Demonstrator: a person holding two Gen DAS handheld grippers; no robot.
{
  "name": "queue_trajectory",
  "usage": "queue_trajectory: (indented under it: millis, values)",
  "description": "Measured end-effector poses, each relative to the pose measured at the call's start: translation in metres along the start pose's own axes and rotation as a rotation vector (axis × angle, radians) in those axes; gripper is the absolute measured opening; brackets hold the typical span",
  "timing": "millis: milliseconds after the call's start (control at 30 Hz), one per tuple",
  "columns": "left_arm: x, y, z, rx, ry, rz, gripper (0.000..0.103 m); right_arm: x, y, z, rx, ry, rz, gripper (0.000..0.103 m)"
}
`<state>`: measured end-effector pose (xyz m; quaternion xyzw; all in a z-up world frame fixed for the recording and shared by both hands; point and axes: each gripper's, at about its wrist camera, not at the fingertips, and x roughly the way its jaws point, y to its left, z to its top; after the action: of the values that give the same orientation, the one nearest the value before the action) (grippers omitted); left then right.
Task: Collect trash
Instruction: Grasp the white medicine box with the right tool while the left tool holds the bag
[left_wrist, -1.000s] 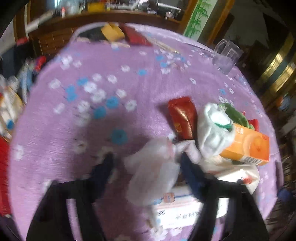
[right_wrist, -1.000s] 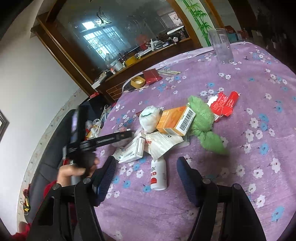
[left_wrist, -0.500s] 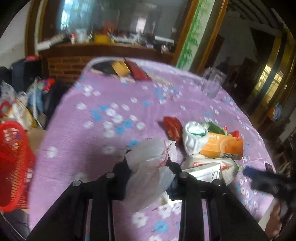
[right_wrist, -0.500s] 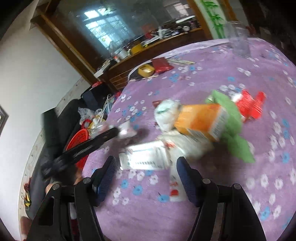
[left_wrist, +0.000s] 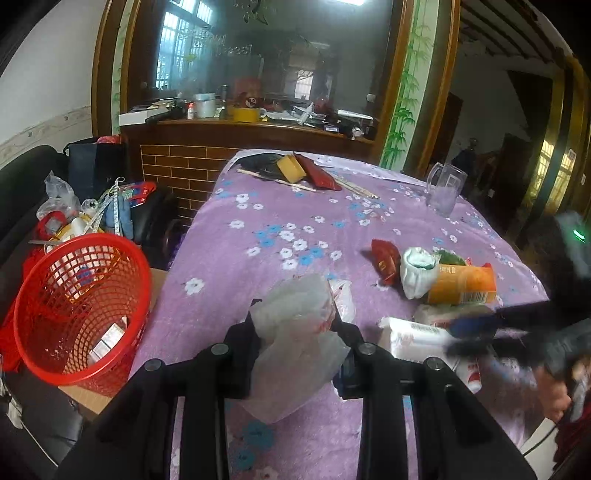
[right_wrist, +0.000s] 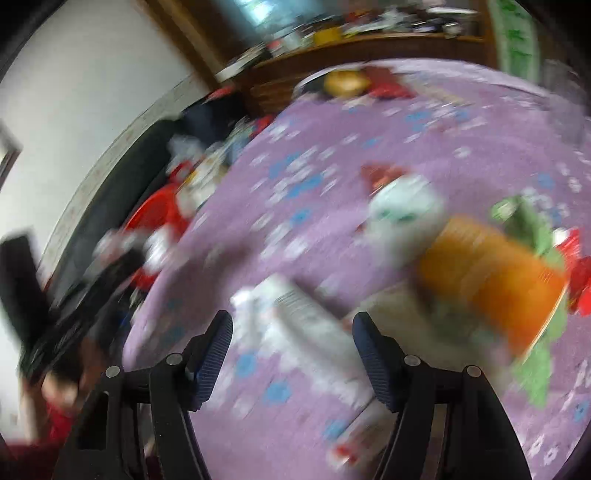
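Our left gripper (left_wrist: 297, 345) pinches one crumpled plastic bag (left_wrist: 295, 332); one red basket (left_wrist: 79, 306) sits left of it. Our right gripper (right_wrist: 291, 347) stands half open, empty, above one white packet (right_wrist: 295, 314); beyond lie one orange carton (right_wrist: 487, 291) and one red wrapper (left_wrist: 386, 260).

White wall (left_wrist: 48, 74), wood-framed mirror (left_wrist: 258, 55) above a cluttered brick-fronted counter (left_wrist: 221, 136).

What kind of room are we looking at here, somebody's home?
Most likely a lived-in dining or living room in a home. A table under a purple flowered cloth holds scattered packaging, a cluttered wooden sideboard stands under a large mirror, and a red mesh basket waits beside the table.
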<state>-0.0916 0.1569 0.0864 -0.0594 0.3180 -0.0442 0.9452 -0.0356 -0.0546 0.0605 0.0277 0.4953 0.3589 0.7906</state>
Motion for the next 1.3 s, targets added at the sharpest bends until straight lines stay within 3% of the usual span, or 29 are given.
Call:
queue_trajectory:
  millis: [100, 200, 333, 500, 667, 833, 1000, 1133, 1300]
  values:
    - [-0.005, 0.000, -0.005, 0.004, -0.011, -0.001, 0.030, -0.002, 0.030, -0.020, -0.113, 0.051, 0.003, 0.073]
    - [-0.009, -0.002, -0.009, 0.002, -0.018, 0.001, 0.030, 0.001, 0.043, -0.023, -0.192, 0.035, -0.114, 0.072]
    - [-0.012, -0.004, -0.011, 0.008, -0.019, -0.005, 0.030, 0.010, 0.043, -0.020, -0.273, 0.033, -0.216, 0.072]
    - [-0.016, -0.003, -0.011, 0.007, -0.024, -0.006, 0.030, 0.018, 0.031, -0.005, -0.329, 0.055, -0.276, 0.072]
    - [-0.014, -0.002, -0.014, 0.007, -0.014, -0.009, 0.030, 0.014, 0.016, 0.010, -0.308, 0.046, -0.284, 0.072]
    - [-0.010, -0.002, -0.016, 0.004, -0.007, -0.016, 0.030, 0.032, 0.017, 0.009, -0.348, 0.117, -0.232, 0.072]
    - [-0.008, -0.001, -0.017, 0.004, -0.005, -0.018, 0.030, 0.048, 0.026, -0.006, -0.418, 0.191, -0.258, 0.072]
    - [-0.007, -0.001, -0.017, 0.006, -0.004, -0.018, 0.030, 0.057, 0.019, -0.010, -0.388, 0.231, -0.262, 0.057]
    - [-0.006, -0.005, -0.020, 0.021, -0.002, -0.015, 0.030, 0.063, 0.018, -0.015, -0.355, 0.233, -0.274, 0.058]
